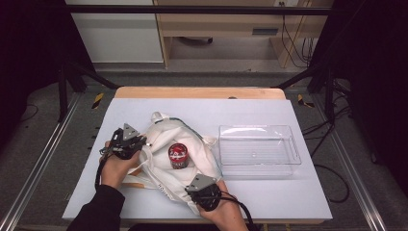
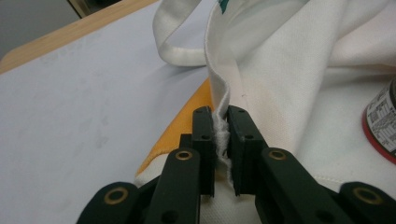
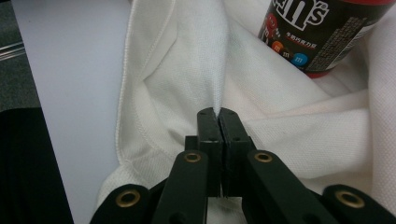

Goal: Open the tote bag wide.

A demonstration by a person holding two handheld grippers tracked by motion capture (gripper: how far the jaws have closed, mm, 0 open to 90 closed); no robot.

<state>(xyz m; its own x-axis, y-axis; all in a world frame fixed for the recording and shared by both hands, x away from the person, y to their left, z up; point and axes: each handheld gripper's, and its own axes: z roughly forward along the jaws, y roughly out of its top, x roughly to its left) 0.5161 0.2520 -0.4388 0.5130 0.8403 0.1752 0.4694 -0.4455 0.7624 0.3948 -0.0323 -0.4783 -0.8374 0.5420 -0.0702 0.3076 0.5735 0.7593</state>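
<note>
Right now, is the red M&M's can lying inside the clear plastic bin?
No, the red M&M's can stands on the white cloth bag, to the left of the clear plastic bin.

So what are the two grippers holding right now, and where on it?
Both hold the white cloth bag: the left gripper pinches its rim edge, the right gripper a fold near the candy can.

The right tool (image 3: 218, 114) pinches a fold of the white cloth bag (image 3: 187, 84), its black jaws closed together on the fabric. A red M&M's can (image 3: 322, 37) stands on the cloth beyond, and the pale desk (image 3: 70, 93) shows at left.
</note>
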